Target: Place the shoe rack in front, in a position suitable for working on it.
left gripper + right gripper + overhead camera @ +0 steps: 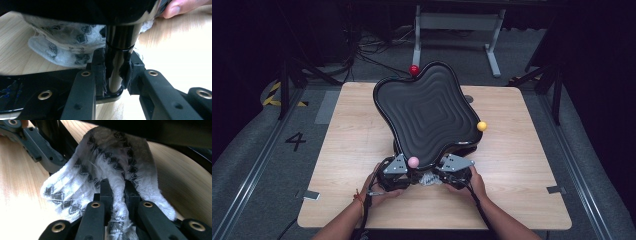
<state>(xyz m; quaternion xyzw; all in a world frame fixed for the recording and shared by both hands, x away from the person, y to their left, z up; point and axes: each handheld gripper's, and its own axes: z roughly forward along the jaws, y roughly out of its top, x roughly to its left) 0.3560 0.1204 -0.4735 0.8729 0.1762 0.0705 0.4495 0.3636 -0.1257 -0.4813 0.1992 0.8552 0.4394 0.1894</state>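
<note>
A black four-lobed tray point(427, 115) with ridged rings stands tilted on the wooden table point(522, 165). It carries a red ball point(413, 69), a yellow ball point(482, 126) and a pink ball point(413, 161) at its tips. My left gripper point(404, 175) is shut on the tray's glossy black post point(120, 37), pads point(100, 67) pressed on both sides. My right gripper point(117, 187) is shut on a white cloth with dark diamond patterns point(110, 162), which lies under the tray's near edge. The cloth point(62, 47) also lies just behind the post. My right gripper point(437, 176) sits beside the left one.
The tray's underside hangs low over both grippers. In the right gripper view the left gripper's grey body point(37, 145) lies close at upper left. A fingertip point(180, 7) rests on the table beyond the post. Bare wood spreads to both sides; a white frame point(457, 22) stands beyond the table.
</note>
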